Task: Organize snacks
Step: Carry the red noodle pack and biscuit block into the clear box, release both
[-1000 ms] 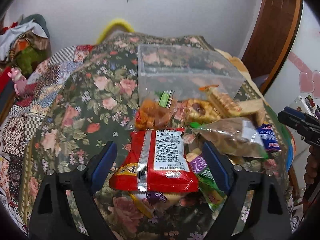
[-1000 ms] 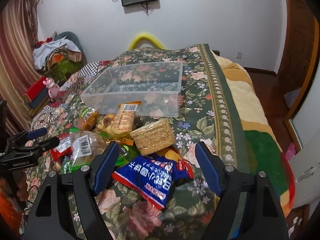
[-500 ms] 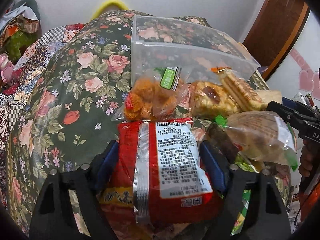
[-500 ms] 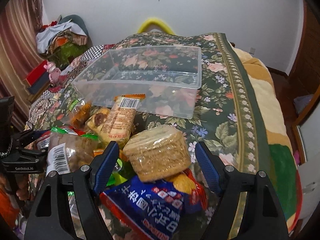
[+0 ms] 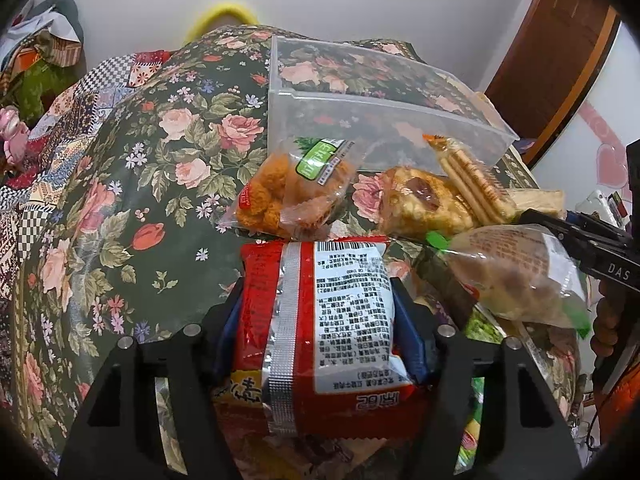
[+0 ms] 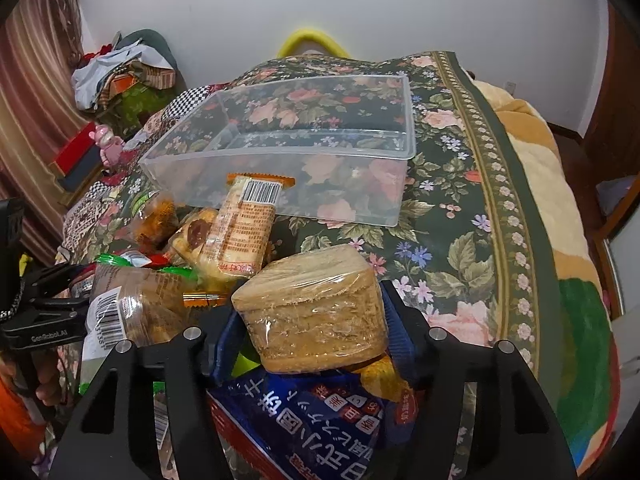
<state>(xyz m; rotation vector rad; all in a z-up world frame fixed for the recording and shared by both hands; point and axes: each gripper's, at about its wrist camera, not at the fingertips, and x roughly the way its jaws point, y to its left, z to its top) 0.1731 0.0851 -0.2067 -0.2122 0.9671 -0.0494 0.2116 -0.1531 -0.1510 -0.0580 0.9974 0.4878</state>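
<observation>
Left wrist view: the left gripper (image 5: 318,320), its jaws just closing, pinches a red snack packet (image 5: 320,320) in the snack pile near the bed's (image 5: 120,184) foot edge, before the clear bin (image 5: 380,120).

Right wrist view: the right gripper (image 6: 310,328), jaws likewise closing, clamps a wrapped biscuit block (image 6: 312,308) atop a blue packet (image 6: 312,420).

My left tongs (image 5: 318,320) have just been closing on a red snack packet (image 5: 320,320), which lies label side up with a silver seam down its back. My right tongs (image 6: 310,328) have just been closing on a clear-wrapped block of pale biscuits (image 6: 312,312) atop a blue packet (image 6: 316,420). The clear plastic bin (image 6: 280,176) sits upright on the floral bedspread just beyond the heap.
</observation>
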